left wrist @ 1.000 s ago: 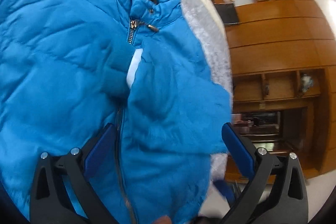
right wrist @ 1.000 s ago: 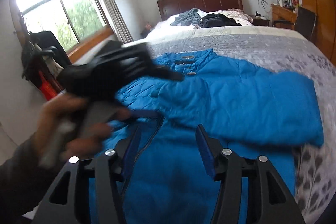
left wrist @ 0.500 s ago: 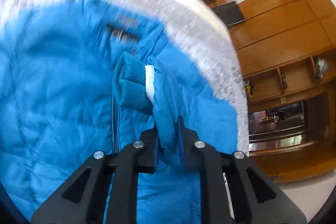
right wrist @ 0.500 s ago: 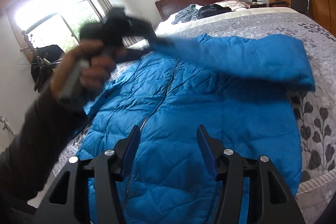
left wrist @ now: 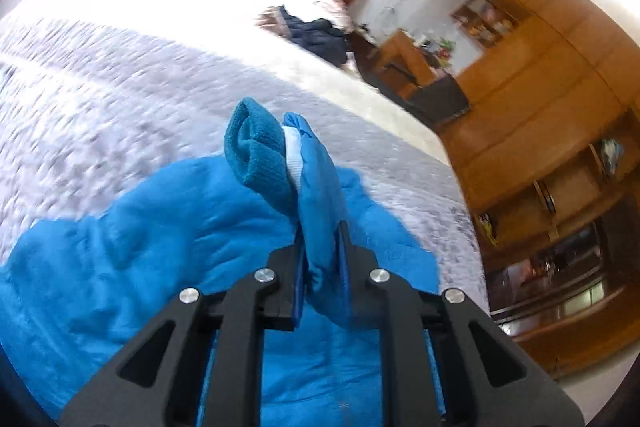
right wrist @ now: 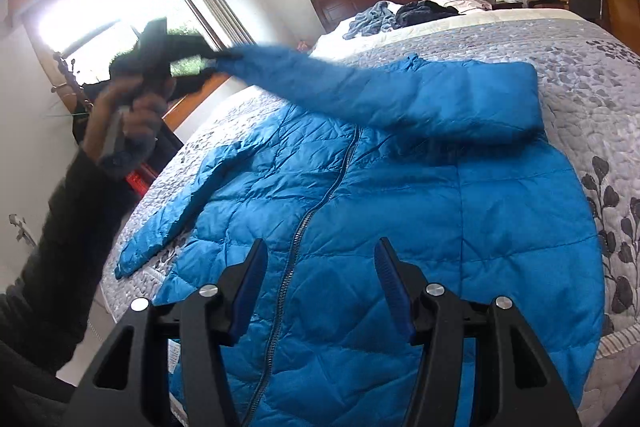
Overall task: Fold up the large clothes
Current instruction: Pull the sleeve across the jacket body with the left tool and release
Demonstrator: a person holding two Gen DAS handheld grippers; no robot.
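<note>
**Sleeve lifted clear of the jacket front, mid-swing**

Left wrist view: your left gripper [left wrist: 320, 259] is clamped on the sleeve [left wrist: 320, 195] just behind its knit cuff [left wrist: 256, 151], which pokes out toward 12 o'clock with a white tag beside it. A second ago these tongs stood wide apart over the jacket front; half a second ago they had closed on the sleeve low over the zip. Now the grey quilted bedspread [left wrist: 120, 75] fills the upper view and the blue padding has dropped to 6 and 8 o'clock, so you have raised the sleeve and swung it away from the body. I judge you are opening or re-laying the sleeve before the fold.

Right wrist view: the blue down jacket [right wrist: 400, 227] lies zip-up on the bed, hem nearest the camera, collar toward 12 o'clock. Your left hand [right wrist: 132, 123] sits at 10 o'clock, wrist high, forearm rising from 8 o'clock, the sleeve stretched taut from the tool toward the shoulder at 2 o'clock. The other sleeve [right wrist: 176, 211] lies flat at 9 o'clock. Your right gripper [right wrist: 320, 291] hovers over the lower front, tongs apart and holding nothing.
</note>
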